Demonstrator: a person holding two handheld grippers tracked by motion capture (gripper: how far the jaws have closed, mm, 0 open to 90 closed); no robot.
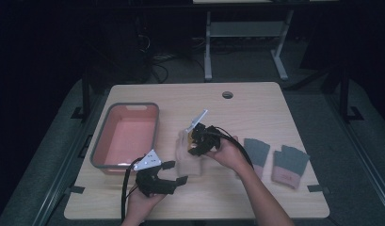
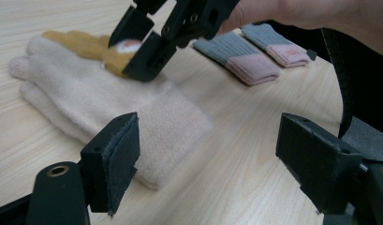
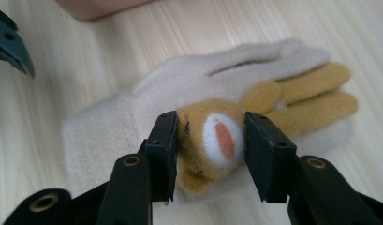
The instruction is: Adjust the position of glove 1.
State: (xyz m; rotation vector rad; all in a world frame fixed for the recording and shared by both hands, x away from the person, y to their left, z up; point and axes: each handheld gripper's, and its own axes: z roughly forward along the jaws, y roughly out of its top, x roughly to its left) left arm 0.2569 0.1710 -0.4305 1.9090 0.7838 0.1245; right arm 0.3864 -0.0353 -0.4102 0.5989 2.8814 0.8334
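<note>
Pale wooden tabletop [image 1: 256, 101], dim room behind with a second desk frame on the floor.

Item: cream knitted glove [image 1: 189, 160], lying flat near the middle of the tabletop, cuff toward the person, bearing a tan plush animal face [image 3: 212, 140] with white muzzle and tan finger-like strips on its back.

Right tool [image 1: 198, 143]: set down over the glove's finger end; in the right gripper view its two black jaws stand on either side of the plush face, touching its sides, about half spread. Whether they squeeze it I cannot tell.

Left tool [image 1: 173, 172]: held low just beside the glove's cuff, jaws spread wide with nothing between them; in the left gripper view the cuff lies ahead of its left jaw.

Container: pink bin [image 1: 101, 141] with grey rim, at the left of the tabletop, nothing inside.

Other: two grey-and-pink fingerless gloves [image 1: 289, 165], side by side at the right, well apart from the cream glove.
</note>
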